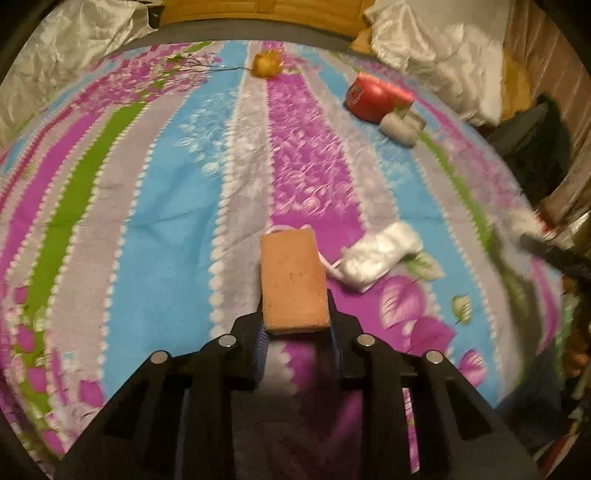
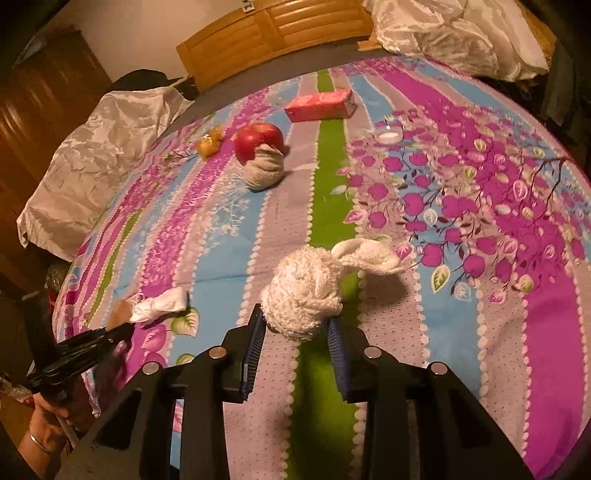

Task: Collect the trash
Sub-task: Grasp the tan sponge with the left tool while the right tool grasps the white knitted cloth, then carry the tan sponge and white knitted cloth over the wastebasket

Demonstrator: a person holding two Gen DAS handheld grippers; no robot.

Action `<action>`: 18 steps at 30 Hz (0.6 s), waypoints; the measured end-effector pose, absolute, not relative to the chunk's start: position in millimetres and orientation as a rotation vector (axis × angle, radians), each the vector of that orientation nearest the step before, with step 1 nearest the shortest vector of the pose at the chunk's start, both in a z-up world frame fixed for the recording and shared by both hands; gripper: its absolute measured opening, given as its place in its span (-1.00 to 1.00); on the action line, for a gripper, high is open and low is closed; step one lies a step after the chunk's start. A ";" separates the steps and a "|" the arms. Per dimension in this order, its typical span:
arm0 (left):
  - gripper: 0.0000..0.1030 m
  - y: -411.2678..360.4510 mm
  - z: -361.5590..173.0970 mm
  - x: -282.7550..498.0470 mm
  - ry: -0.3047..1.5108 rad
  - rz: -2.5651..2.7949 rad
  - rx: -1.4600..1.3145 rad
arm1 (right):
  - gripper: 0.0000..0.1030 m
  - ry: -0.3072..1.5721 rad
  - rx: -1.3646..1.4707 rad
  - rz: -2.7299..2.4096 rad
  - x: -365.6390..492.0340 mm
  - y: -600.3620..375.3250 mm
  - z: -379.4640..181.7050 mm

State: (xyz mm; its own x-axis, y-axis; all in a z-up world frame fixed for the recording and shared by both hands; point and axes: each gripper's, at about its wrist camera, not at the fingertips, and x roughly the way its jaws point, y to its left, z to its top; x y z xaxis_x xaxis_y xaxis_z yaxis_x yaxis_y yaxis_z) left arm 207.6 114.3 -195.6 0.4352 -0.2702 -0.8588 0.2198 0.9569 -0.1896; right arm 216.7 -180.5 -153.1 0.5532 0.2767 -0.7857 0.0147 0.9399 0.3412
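Striped floral bedding [image 1: 147, 192] covers the bed you are working over, with a wooden headboard [image 2: 273, 33] and satin pillows [image 2: 96, 155] at the far end. Your left gripper [image 1: 295, 325] has its jaws clamped on the near end of an orange sponge [image 1: 293, 280], which sticks out toward twelve o'clock above the sheet. Just beyond it at two o'clock a crumpled white wrapper [image 1: 380, 254] lies on the purple stripe. Your right gripper [image 2: 299, 325] pinches a ball of white cloth [image 2: 306, 291] between its blue pads [image 2: 255, 347], a loose tail flopping toward one o'clock. Farther off in the right view, at eleven o'clock, an apple [image 2: 258, 142] touches a grey yarn ball [image 2: 264, 170], with a yellowish scrap [image 2: 208, 146] just left of them. A pink box [image 2: 319, 105] lies at twelve, near the bed's far edge, and a small white cup [image 2: 388, 134] sits at one o'clock.
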 end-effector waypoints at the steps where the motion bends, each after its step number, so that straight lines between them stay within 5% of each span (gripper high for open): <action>1: -0.52 114.8 -184.2 200.9 1.053 -0.292 -0.014 | -0.33 0.965 0.319 0.163 214.2 -180.5 -148.6; 11: -0.52 93.2 -53.7 169.9 0.675 -0.211 0.375 | -0.33 0.855 0.293 0.195 183.5 -190.2 -103.4; 18: -0.52 70.9 10.6 181.4 0.512 -0.260 0.392 | -0.33 0.768 0.303 0.162 154.7 -212.8 -71.8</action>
State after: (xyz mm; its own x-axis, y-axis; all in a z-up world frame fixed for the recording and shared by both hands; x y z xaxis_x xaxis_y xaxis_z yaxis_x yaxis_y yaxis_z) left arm 181.4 70.9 10.6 0.8416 -0.1430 -0.5208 0.3356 0.8940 0.2969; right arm 154.7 -212.8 -71.8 0.7095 0.2532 -0.6577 -0.0341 0.9445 0.3268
